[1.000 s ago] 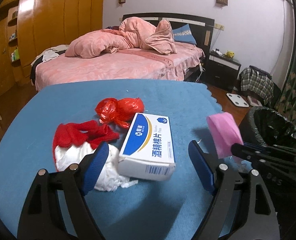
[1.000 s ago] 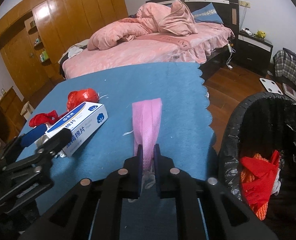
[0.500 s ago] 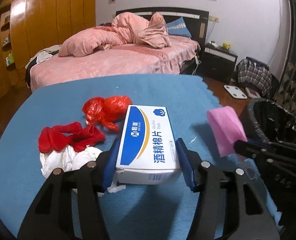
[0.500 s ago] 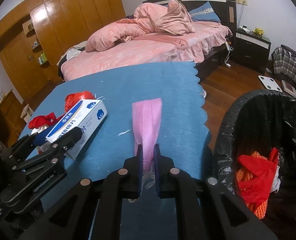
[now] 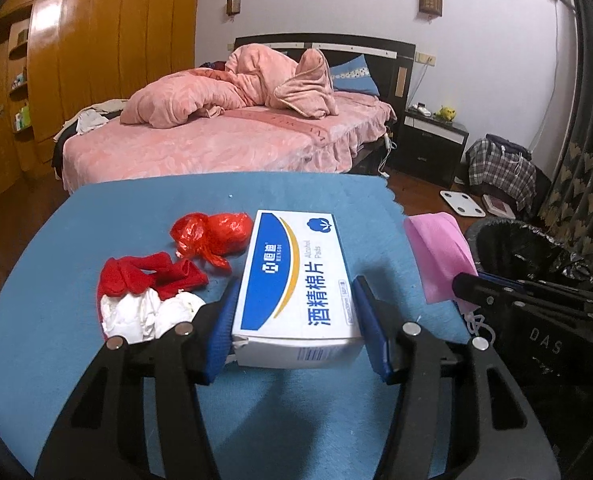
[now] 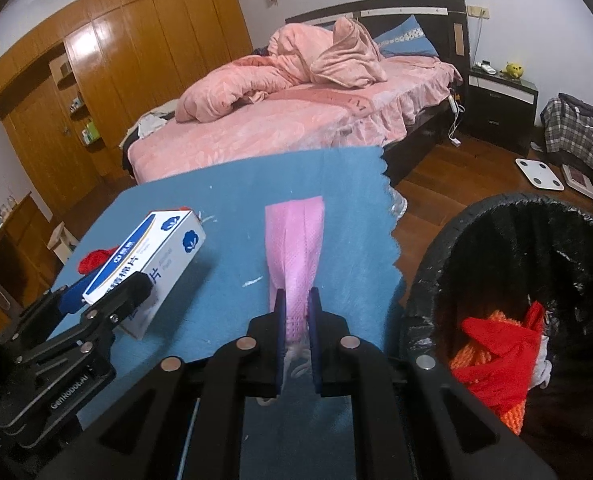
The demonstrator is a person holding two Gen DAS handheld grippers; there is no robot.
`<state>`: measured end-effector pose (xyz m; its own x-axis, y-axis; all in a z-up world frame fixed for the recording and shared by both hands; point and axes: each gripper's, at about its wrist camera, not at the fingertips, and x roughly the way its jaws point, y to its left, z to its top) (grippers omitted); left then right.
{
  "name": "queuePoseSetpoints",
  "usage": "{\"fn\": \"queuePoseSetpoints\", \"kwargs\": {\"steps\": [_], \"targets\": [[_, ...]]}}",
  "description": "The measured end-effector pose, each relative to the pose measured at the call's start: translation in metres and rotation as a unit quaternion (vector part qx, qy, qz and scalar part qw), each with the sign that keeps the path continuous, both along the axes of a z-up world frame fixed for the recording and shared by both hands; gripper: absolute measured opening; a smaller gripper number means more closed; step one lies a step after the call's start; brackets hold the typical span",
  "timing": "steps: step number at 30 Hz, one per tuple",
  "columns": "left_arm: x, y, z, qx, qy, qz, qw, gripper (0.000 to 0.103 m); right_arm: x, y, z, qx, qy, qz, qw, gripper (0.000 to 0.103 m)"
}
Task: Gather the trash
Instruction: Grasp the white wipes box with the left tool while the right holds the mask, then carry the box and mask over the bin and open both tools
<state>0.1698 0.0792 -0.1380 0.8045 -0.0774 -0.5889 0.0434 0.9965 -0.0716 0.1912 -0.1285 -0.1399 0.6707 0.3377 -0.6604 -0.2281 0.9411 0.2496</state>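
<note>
My left gripper [image 5: 296,316] is shut on a white and blue alcohol-pad box [image 5: 296,280], its blue pads pressing both long sides; the box hangs a little above the blue table [image 5: 256,196]. In the right wrist view the same box [image 6: 152,256] shows at the left in that gripper [image 6: 108,300]. My right gripper [image 6: 296,312] is shut on a folded pink face mask [image 6: 296,240], which sticks out forward over the table; its white ear loop dangles below the pads. The mask [image 5: 440,256] also shows at the right of the left wrist view.
A crumpled red plastic bag [image 5: 212,236] and a red and white cloth bundle [image 5: 148,296] lie on the table, left of the box. A black-lined trash bin [image 6: 496,240] with red and orange waste inside stands off the table's right edge. A pink bed [image 5: 224,140] is beyond.
The left gripper's jaws closed onto the box, which now sits raised between the pads. Both grippers have lifted slightly with their loads; the right one kept its grip on the mask.
</note>
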Motion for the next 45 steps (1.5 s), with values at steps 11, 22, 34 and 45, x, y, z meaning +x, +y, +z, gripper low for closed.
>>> {"fn": "queuePoseSetpoints", "kwargs": {"steps": [11,22,34,45], "targets": [[-0.015,-0.022,0.024,-0.01,-0.024,-0.022,0.9994,0.054,-0.025,-0.034,0.032,0.014,-0.037,-0.021,0.999,0.01],[-0.023,-0.07,0.046,-0.019,-0.048,-0.073,0.996,0.054,-0.05,-0.086,0.06,0.009,-0.076,-0.065,0.995,0.01],[-0.028,-0.146,0.06,-0.026,-0.067,-0.15,0.9861,0.054,-0.075,-0.16,0.065,-0.011,-0.088,-0.131,0.987,0.01],[-0.02,-0.216,0.052,-0.022,-0.06,-0.206,0.9765,0.054,-0.087,-0.221,0.052,-0.021,-0.076,-0.186,0.979,0.01]]}}
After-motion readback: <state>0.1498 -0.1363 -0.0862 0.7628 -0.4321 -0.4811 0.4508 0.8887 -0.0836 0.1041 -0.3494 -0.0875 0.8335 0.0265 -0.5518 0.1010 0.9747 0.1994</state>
